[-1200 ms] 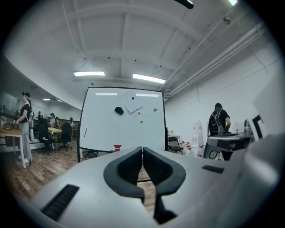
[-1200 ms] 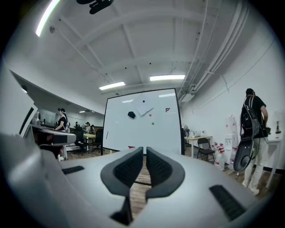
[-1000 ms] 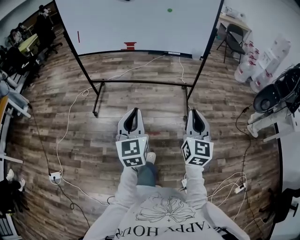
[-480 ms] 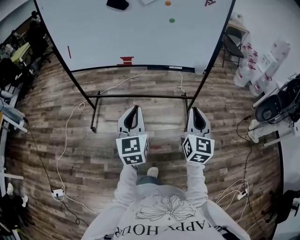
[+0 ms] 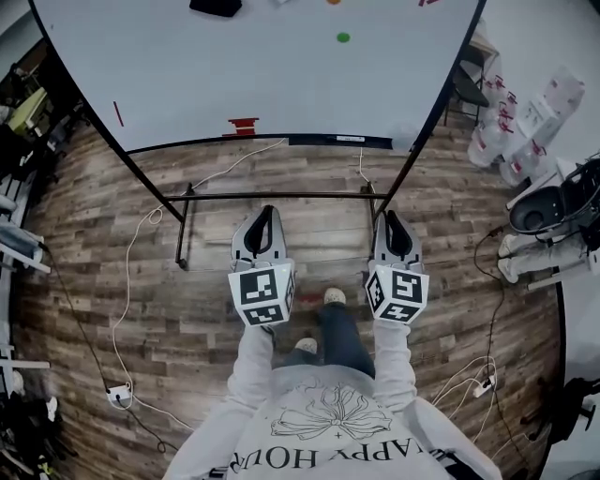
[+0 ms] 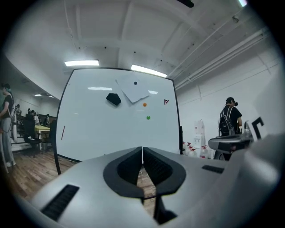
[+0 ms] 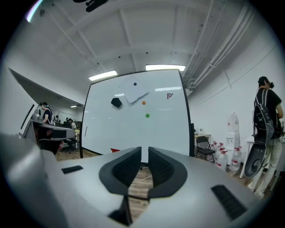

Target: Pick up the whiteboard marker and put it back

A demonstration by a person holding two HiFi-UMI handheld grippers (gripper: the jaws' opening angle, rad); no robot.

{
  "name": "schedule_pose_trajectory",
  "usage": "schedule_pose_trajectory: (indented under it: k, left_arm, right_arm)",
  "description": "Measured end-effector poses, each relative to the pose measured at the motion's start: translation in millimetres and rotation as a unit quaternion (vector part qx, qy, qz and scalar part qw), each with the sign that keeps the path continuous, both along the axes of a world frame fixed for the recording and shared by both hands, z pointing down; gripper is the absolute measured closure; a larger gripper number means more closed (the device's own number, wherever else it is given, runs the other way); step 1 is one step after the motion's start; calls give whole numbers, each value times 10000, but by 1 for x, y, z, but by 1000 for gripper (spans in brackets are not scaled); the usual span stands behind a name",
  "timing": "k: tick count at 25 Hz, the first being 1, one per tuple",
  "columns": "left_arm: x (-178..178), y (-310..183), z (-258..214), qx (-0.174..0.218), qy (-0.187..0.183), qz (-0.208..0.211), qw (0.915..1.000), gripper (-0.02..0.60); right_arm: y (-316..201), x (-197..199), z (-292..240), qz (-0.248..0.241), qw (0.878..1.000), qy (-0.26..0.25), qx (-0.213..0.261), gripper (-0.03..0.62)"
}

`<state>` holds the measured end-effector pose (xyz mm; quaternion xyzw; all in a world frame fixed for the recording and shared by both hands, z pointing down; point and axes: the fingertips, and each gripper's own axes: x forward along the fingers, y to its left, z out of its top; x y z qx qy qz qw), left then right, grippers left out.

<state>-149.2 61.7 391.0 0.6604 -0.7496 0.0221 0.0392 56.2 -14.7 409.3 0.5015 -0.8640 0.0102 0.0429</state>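
A big whiteboard (image 5: 262,66) on a black stand is ahead of me. A thin red stick that may be the marker (image 5: 118,113) sits at the board's left side, also visible in the left gripper view (image 6: 63,132) and the right gripper view (image 7: 85,131). A small red object (image 5: 243,126) rests on the board's bottom ledge. Both grippers point level at the board, well short of it. My left gripper (image 5: 265,214) has its jaws shut and empty (image 6: 142,149). My right gripper (image 5: 387,217) is opening, with a narrow gap and nothing in it (image 7: 144,150).
The stand's crossbar (image 5: 281,195) and legs stand just ahead, with cables (image 5: 127,281) across the wood floor. On the board are a black eraser (image 5: 215,7) and a green magnet (image 5: 342,37). At the right are a folding chair (image 5: 466,84), water bottles (image 5: 506,131) and a person with a backpack (image 6: 230,120).
I have walked closer to the whiteboard, which now fills more of the top of the head view. Both grippers stay side by side in front of me.
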Motion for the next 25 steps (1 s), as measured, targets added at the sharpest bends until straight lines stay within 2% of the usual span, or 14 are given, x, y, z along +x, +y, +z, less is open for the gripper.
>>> schedule_pose_trajectory:
  k: [7, 17, 21, 25]
  left_arm:
    - [-16, -68, 16, -123, 9, -202, 9997, 572]
    - [-40, -192, 15, -200, -95, -668, 9975, 572]
    - [-49, -230, 22, -283, -128, -868, 9957, 571]
    - [-57, -264, 34, -388, -105, -1008, 9941, 572]
  right_arm:
    - [-79, -19, 15, -236, 9995, 191, -78, 531]
    - [-232, -48, 29, -785, 9919, 994, -65, 499]
    - [-280, -68, 44, -1138, 9822, 1495, -64, 494]
    - [-313, -90, 67, -1586, 9630, 2179, -11, 487]
